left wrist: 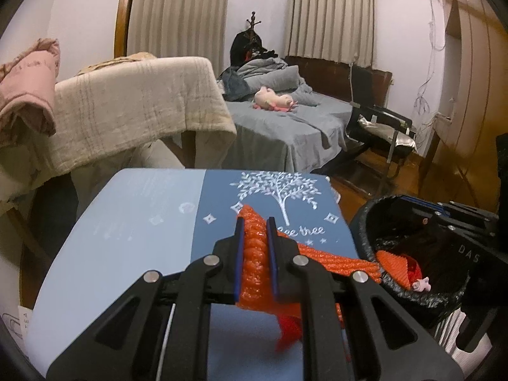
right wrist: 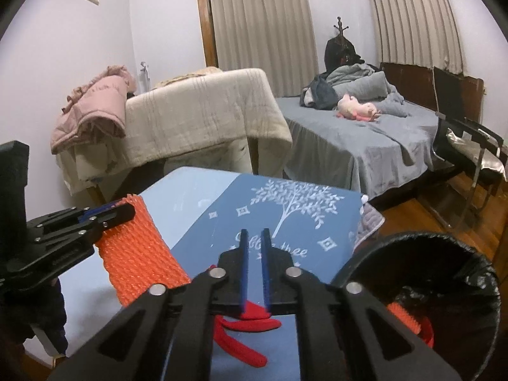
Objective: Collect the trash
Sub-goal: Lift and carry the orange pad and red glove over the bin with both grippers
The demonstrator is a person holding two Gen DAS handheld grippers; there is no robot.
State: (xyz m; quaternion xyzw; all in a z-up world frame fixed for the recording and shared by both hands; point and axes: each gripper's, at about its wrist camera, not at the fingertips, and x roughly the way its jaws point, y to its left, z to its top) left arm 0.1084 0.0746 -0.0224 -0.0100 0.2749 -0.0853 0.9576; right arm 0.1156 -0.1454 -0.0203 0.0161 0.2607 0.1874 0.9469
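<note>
While the left gripper (left wrist: 255,220) clamps the orange net (left wrist: 254,254) above the blue worktop (left wrist: 127,238), the right gripper (right wrist: 255,232) pinches a red strip (right wrist: 250,320) beside the black bin (right wrist: 470,285), where more orange scraps lie

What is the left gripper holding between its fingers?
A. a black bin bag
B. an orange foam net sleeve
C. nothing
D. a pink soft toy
B: in both views the left gripper is closed on the orange foam net sleeve, lifted above the blue table.
</note>
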